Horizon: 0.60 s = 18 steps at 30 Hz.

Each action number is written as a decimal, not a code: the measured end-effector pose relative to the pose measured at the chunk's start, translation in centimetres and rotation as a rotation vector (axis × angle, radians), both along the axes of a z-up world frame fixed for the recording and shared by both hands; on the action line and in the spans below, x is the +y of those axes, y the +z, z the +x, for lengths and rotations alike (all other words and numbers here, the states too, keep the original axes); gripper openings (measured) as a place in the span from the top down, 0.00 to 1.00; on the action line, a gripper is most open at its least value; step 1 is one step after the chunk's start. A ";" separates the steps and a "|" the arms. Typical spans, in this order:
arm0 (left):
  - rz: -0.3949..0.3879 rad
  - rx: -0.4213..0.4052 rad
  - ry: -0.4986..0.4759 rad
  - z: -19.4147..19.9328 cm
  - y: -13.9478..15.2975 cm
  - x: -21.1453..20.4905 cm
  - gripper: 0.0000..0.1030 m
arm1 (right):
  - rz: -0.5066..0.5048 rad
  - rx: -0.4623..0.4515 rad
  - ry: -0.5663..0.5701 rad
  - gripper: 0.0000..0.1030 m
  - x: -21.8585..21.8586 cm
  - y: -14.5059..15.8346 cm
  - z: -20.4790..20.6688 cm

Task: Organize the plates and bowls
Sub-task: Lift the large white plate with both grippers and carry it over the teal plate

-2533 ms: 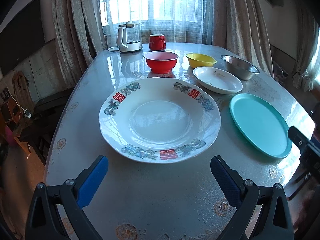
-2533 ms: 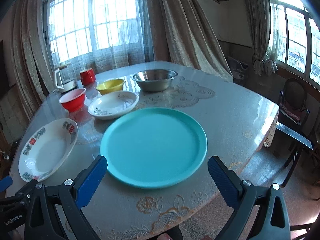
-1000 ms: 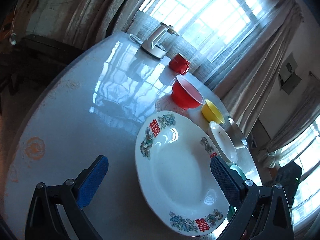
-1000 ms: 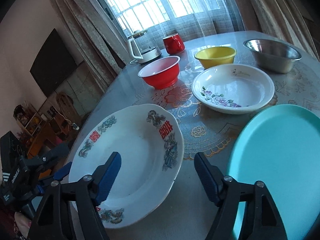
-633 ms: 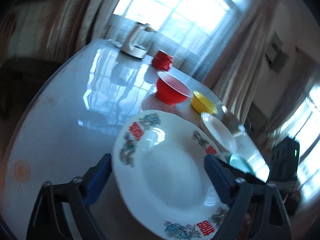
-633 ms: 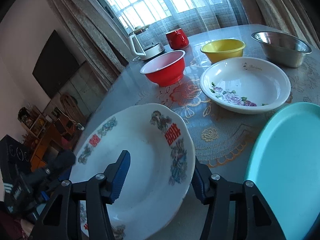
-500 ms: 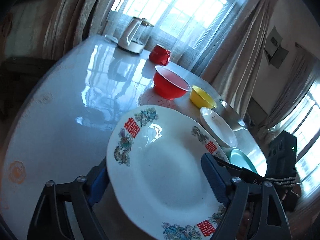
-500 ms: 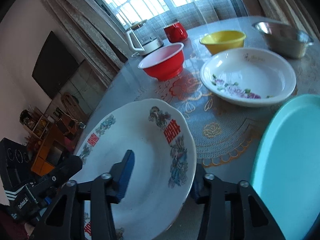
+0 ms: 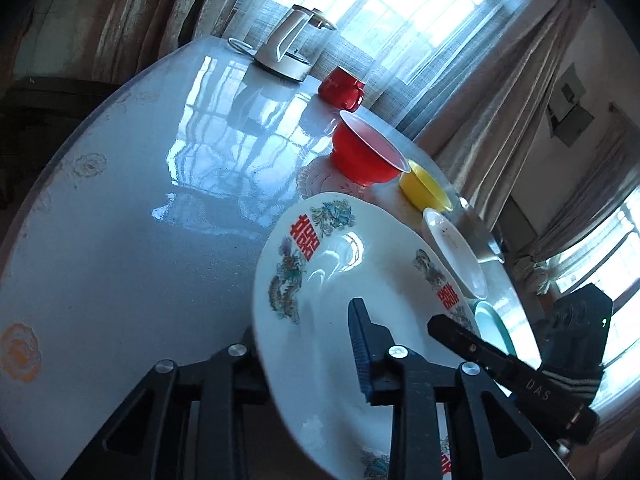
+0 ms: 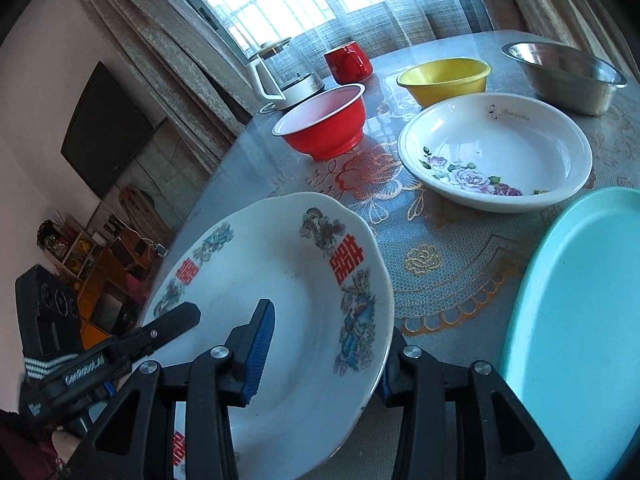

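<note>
White dragon-patterned plate (image 10: 280, 300), red characters, clamped by both hand-held grippers (image 9: 308, 344) (image 10: 324, 344).

A round table (image 10: 460, 264) is covered by a glossy lace-patterned cloth. A kettle (image 10: 280, 76) and a red mug (image 10: 348, 62) are set at twelve o'clock. A red bowl (image 10: 324, 122), a yellow bowl (image 10: 446, 76) and a steel bowl (image 10: 568, 70) are ranged from eleven to two. A floral dish (image 10: 496, 152) is placed centrally, with a teal plate (image 10: 580, 320) at four.
</note>
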<state>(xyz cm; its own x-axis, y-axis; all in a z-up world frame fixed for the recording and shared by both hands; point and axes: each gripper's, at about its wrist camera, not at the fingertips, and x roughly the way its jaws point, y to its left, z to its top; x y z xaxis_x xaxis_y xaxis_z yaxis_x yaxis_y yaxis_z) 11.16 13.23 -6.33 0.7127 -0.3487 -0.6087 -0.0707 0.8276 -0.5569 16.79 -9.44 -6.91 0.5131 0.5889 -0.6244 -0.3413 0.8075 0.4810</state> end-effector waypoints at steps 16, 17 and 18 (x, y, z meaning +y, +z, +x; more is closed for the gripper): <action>0.015 -0.030 -0.033 -0.3 0.6 -0.5 0.72 | -0.048 -0.008 0.033 0.75 0.8 0.2 -0.1; 0.021 -0.030 -0.034 -0.3 0.6 -0.5 0.72 | -0.047 -0.006 0.034 0.75 0.8 0.1 -0.1; 0.026 -0.029 -0.036 -0.4 0.7 -0.6 0.72 | -0.044 -0.004 0.034 0.75 0.8 0.1 0.0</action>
